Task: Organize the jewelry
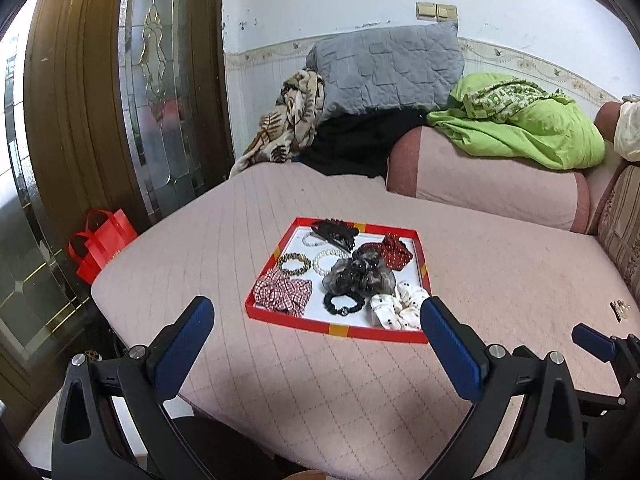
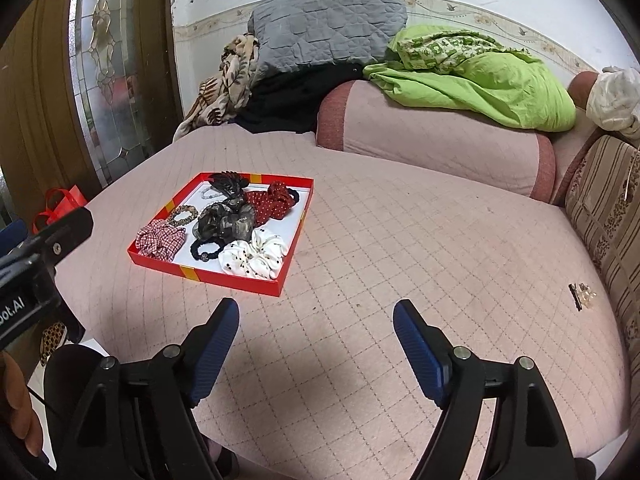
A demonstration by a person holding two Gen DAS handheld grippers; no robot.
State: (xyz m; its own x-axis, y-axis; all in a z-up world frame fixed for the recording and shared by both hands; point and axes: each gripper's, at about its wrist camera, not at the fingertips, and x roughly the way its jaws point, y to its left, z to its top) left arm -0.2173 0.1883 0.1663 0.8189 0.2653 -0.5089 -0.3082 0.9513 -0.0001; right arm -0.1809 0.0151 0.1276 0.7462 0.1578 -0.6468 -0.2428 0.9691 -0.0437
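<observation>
A shallow red tray (image 1: 293, 322) (image 2: 240, 283) lies on the pink quilted bed. It holds several hair ties and bracelets: a checked scrunchie (image 1: 282, 292), a white dotted scrunchie (image 1: 400, 306) (image 2: 256, 258), a black hair tie (image 1: 343, 304), a grey organza scrunchie (image 1: 360, 274), a red dotted one (image 1: 394, 252), a pearl bracelet (image 1: 325, 261) and a black claw clip (image 1: 334, 230). A small hair clip (image 2: 580, 295) (image 1: 620, 309) lies alone at the bed's right side. My left gripper (image 1: 316, 314) is open and empty, just short of the tray. My right gripper (image 2: 316, 316) is open and empty over bare bedding.
A pink bolster (image 2: 440, 140), a green blanket (image 2: 480, 76), a grey pillow (image 2: 328, 28) and other folded fabric lie at the back. A striped cushion (image 2: 608, 208) lines the right edge. A wooden glass door (image 1: 120, 100) and red bag (image 1: 102, 242) stand left.
</observation>
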